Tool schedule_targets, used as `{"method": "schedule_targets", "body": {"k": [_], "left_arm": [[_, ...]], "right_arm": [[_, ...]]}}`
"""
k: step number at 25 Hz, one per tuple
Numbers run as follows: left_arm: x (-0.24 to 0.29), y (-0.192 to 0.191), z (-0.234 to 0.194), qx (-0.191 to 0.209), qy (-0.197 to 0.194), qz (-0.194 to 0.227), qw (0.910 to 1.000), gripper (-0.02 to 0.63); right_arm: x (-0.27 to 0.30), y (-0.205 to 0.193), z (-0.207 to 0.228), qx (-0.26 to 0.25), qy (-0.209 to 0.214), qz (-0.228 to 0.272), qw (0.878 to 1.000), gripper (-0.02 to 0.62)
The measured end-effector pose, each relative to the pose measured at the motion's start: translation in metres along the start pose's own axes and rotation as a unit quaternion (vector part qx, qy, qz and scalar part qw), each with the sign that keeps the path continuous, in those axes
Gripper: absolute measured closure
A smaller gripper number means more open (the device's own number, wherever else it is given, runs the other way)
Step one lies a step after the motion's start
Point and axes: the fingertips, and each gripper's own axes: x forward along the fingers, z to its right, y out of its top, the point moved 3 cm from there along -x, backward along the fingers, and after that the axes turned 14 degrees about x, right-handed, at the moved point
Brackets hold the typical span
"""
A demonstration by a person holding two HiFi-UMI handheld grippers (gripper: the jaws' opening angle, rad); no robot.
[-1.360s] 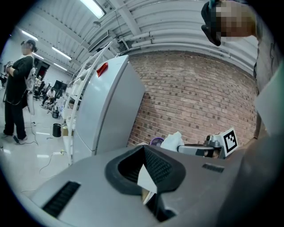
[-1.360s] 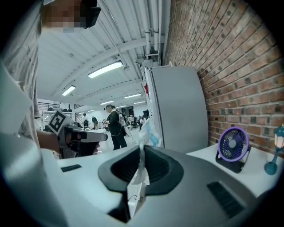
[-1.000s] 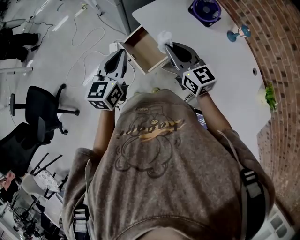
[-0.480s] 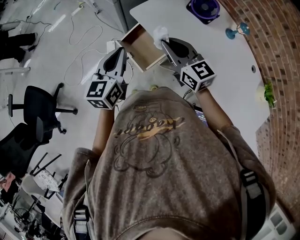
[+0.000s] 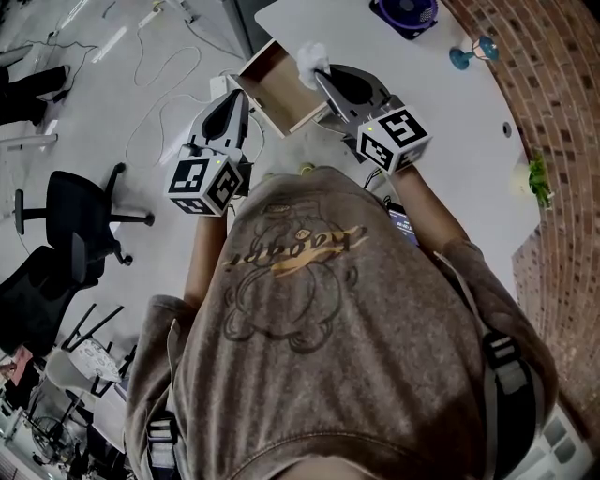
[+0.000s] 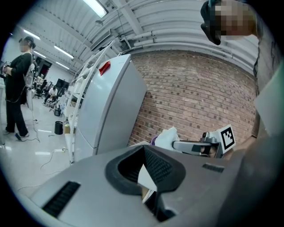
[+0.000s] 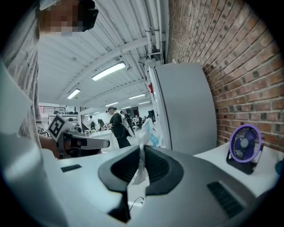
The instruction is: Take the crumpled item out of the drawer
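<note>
The wooden drawer (image 5: 279,90) stands pulled out from under the white table (image 5: 450,122). Above the drawer's far right side my right gripper (image 5: 317,75) is shut on the crumpled white item (image 5: 310,59), which hangs clear of the drawer. In the right gripper view the crumpled item (image 7: 146,132) sticks up from my right gripper (image 7: 142,150), pinched between the pads. My left gripper (image 5: 246,97) is at the drawer's front left corner. In the left gripper view my left gripper (image 6: 143,150) is closed on a white, wood-backed panel edge, apparently the drawer front. The crumpled item (image 6: 167,138) also shows there, beyond the jaws.
A purple fan (image 5: 405,11) and a small teal object (image 5: 470,54) stand on the table by the brick wall (image 5: 553,94). Black office chairs (image 5: 84,211) and cables (image 5: 178,84) are on the floor to the left. A tall white cabinet (image 7: 186,106) stands ahead.
The right gripper has edged slightly up and left in the head view with the crumpled item in it. The left gripper stays at the drawer's front.
</note>
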Motion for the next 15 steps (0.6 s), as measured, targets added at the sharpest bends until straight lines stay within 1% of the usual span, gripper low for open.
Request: {"method": "schedule_targets", "body": {"k": [6, 15], "left_arm": [[-0.0039, -0.0002, -0.0048, -0.006, 0.010, 0.001, 0.9999, 0.598], [-0.0071, -0.0037, -0.0059, -0.006, 0.006, -0.003, 1.0000, 0.598]], "right_arm": [[0.0002, -0.0016, -0.0034, -0.008, 0.009, -0.015, 1.000, 0.568], [0.0006, -0.0032, -0.0037, -0.006, 0.004, -0.019, 1.000, 0.568]]}}
